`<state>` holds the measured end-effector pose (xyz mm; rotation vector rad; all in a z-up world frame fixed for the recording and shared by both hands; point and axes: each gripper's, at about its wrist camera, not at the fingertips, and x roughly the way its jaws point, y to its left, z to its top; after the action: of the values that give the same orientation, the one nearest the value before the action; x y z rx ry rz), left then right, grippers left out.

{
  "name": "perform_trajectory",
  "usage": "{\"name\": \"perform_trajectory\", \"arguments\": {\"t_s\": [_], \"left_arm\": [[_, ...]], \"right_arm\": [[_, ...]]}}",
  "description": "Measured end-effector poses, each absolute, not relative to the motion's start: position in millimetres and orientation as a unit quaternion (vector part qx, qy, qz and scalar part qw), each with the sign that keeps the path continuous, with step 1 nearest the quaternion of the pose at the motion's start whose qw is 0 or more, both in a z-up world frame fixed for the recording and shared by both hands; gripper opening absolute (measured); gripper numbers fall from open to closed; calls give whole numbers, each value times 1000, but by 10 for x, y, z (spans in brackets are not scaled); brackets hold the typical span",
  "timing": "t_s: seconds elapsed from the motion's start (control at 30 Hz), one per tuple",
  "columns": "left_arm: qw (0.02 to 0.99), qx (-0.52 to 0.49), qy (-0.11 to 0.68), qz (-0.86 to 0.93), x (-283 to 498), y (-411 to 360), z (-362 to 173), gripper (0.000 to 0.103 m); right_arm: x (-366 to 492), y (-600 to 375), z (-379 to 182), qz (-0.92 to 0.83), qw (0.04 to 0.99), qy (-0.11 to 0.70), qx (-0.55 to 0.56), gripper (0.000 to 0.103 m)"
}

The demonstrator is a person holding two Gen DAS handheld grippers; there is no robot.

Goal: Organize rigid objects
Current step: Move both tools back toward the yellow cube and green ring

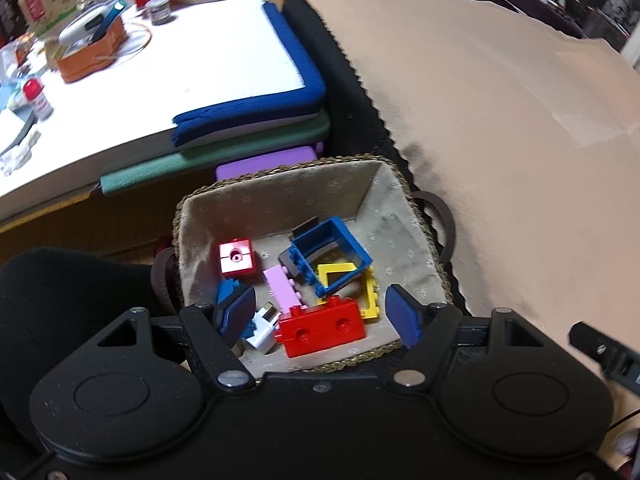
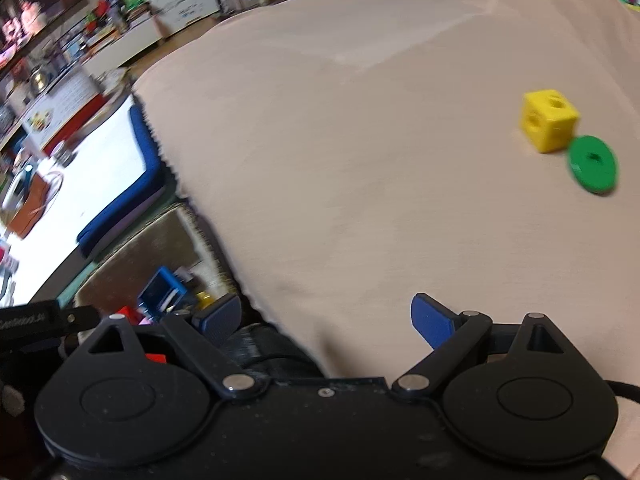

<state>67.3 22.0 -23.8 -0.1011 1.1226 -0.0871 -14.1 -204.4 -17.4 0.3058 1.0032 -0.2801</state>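
Observation:
A woven basket [image 1: 280, 196] with a cloth lining holds several toy bricks: a red brick [image 1: 322, 330], a blue frame [image 1: 334, 256], a yellow frame [image 1: 370, 296], a pink brick [image 1: 280, 286], a small red cube [image 1: 236, 258] and a white piece [image 1: 262, 330]. My left gripper [image 1: 320, 314] is open and empty, just above the basket's near side. My right gripper [image 2: 326, 322] is open and empty over the beige cloth [image 2: 360, 160]. A yellow cube [image 2: 548, 124] and a green disc [image 2: 592, 164] lie on the cloth at the far right. The basket [image 2: 160, 248] shows at the left.
A low white table [image 1: 200, 60] with an orange box [image 1: 90, 54], a jar [image 1: 160, 10] and a red-capped bottle [image 1: 36, 98] stands at the left. Blue, green and purple cushions [image 1: 248, 120] are stacked behind the basket. A black cushion [image 1: 60, 292] lies left of it.

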Motion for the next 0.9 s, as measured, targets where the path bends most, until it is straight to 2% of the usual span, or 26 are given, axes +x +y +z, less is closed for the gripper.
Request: {"name": "perform_trajectory", "arguments": {"t_s": [0.4,0.9], "left_arm": [[851,-5,520,-72,589,-162,-212,67],[835,78,519,-164,328,-1103,-301,68]], "right_arm": [[-608,-2835,-88,-208,859,436,171,93],[-1073,-3881,-84,-323,852,371,179,93]]}}
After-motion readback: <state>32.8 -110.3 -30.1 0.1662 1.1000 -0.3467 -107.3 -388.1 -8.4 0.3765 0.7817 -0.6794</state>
